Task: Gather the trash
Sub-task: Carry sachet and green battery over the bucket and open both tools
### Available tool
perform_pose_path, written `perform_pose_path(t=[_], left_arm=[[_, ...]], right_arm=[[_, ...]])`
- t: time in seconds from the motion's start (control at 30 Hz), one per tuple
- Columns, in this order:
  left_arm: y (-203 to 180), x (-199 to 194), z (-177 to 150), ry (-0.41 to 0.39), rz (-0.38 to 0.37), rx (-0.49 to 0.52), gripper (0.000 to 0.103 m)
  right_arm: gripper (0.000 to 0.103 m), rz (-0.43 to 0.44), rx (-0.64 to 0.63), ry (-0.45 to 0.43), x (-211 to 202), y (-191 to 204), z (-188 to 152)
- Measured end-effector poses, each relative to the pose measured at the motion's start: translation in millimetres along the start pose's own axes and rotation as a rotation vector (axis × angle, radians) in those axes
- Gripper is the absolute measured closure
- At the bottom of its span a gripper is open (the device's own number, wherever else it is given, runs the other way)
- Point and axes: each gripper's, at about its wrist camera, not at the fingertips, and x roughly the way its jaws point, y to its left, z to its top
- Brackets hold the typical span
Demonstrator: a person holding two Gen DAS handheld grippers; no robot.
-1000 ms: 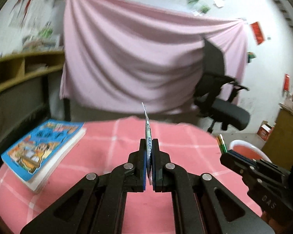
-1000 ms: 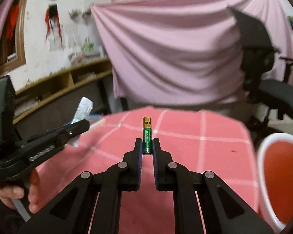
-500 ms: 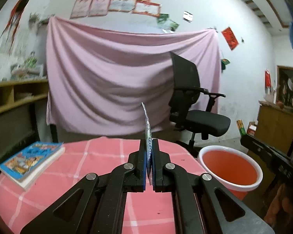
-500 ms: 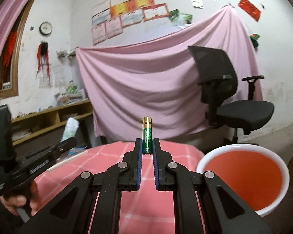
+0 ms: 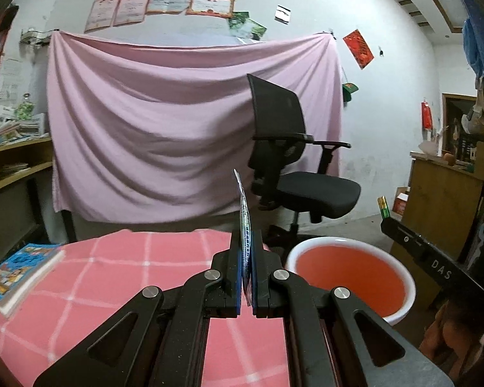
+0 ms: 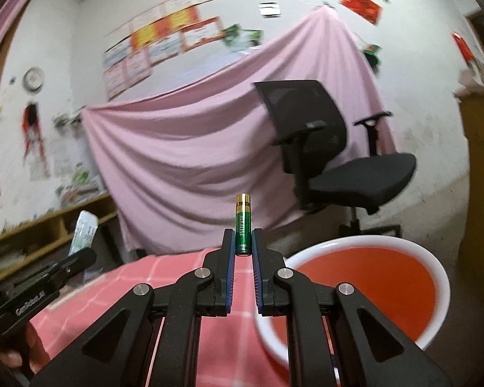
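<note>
Trash sits in both of my claws. My left gripper (image 5: 246,245) is clamped tight on a thin, flat wrapper (image 5: 244,216), blue and white with print on it, held edge-on so it stands up between the blue pads and pokes out past the tips. From the right wrist view I see the same wrapper (image 6: 84,232) as a pale, broad sachet sticking up from the left gripper (image 6: 80,254) at the far left of the picture.

My right gripper (image 6: 242,245) is closed on a small green and gold battery (image 6: 243,224), which stands upright between the pads with its gold end on top. In the left wrist view that battery (image 5: 384,207) shows at the right, above the right gripper (image 5: 387,222), whose black body carries white lettering.

Just below and to the right of both grippers is a round bin (image 6: 435,267) with a white rim and a red-orange inside; in the left view the bin (image 5: 406,282) lies right of my closed fingers, beside the near edge of the table (image 5: 119,274). The table wears a pink checked cloth. A colourful book (image 5: 19,272) lies on its left edge. Beyond the table I see a black office chair (image 5: 284,148) in front of a pink sheet (image 5: 151,122) hung on the wall.
</note>
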Motion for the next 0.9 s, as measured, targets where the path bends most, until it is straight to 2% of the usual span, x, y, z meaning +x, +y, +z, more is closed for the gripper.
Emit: perform_pose_path(t=[0.1, 0.27, 0.43, 0.63, 0.9], left_arm=[[-13, 12, 6, 0.011, -0.027, 0.019, 0.100], [-34, 38, 5, 0.058, -0.069, 0.038, 0.100], [-52, 65, -7, 0.136, -0.103, 0.043, 0.100], [-70, 100, -9, 0.259, -0.189, 0.032, 0.100], [-83, 114, -12, 0.329, -0.255, 0.054, 0.100]], right_arm=[[0.095, -0.020, 0.058, 0.004, 1, -17, 3], [0.094, -0.057, 0.082, 0.020, 1, -36, 5], [0.094, -0.101, 0.145, 0.073, 12, -54, 2], [0.092, -0.133, 0.218, 0.144, 24, -75, -2], [0.092, -0.208, 0.284, 0.218, 27, -98, -10]])
